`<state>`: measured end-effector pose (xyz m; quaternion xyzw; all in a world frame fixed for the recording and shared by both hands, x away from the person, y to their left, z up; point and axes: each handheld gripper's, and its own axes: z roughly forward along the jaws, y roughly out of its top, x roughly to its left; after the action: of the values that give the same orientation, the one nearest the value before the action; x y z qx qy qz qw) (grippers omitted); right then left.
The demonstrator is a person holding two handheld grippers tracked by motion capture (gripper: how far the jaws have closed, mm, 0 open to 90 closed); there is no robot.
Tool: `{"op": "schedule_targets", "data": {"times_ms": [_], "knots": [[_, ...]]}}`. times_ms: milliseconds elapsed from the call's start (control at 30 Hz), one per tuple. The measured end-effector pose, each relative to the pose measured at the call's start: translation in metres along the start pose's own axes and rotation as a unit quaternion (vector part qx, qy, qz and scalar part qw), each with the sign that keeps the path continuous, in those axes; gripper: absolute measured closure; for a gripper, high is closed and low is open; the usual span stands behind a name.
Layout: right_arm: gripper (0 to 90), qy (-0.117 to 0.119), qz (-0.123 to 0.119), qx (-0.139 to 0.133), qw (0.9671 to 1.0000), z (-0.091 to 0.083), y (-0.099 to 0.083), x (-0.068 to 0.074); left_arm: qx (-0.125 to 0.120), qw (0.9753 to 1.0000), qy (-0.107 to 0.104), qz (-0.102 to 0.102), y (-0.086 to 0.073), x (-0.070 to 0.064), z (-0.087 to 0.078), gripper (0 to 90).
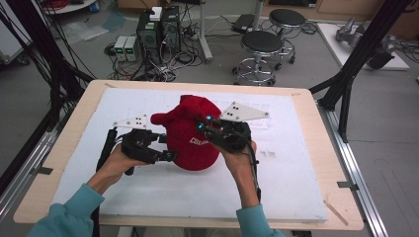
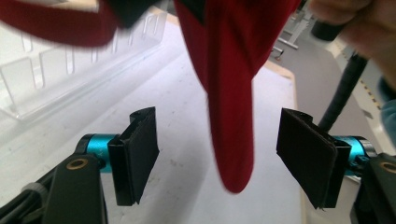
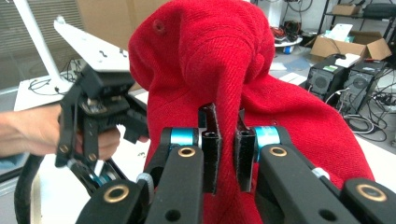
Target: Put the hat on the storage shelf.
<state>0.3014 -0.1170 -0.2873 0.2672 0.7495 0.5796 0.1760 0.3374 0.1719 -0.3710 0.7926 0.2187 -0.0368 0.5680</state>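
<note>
Pinching a fold of the red cap, the right tool — left tool gapes around its brim.

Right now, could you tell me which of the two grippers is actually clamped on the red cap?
The right gripper: it pinches a fold of the red cap, whereas the left gripper is open.

A grey floor is seen around a wooden table covered by a white mat. Two black round stools are placed beyond it, beside computer towers ringed by tangled cables. Black frame posts are set at both sides.
</note>
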Motion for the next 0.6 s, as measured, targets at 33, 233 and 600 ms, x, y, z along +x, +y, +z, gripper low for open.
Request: {"op": "schedule_targets", "data": {"times_ms": [33,233,600], "knots": [[85.4,0.000,0.000,-0.001,1.0000,-0.0008,0.0005,-0.0003,0.001,1.0000,0.000,0.002,-0.0011,0.0001,0.0013,33.0],[85.4,0.001,0.002,-0.008,1.0000,-0.0034,0.0025,-0.0007,0.000,0.9997,-0.016,0.016,-0.0026,-0.0014,0.0066,49.3],[85.4,0.005,-0.007,-0.009,0.9999,-0.0033,0.0019,0.0008,-0.003,0.9994,-0.024,0.024,-0.0016,-0.0041,0.0058,71.3]]}}
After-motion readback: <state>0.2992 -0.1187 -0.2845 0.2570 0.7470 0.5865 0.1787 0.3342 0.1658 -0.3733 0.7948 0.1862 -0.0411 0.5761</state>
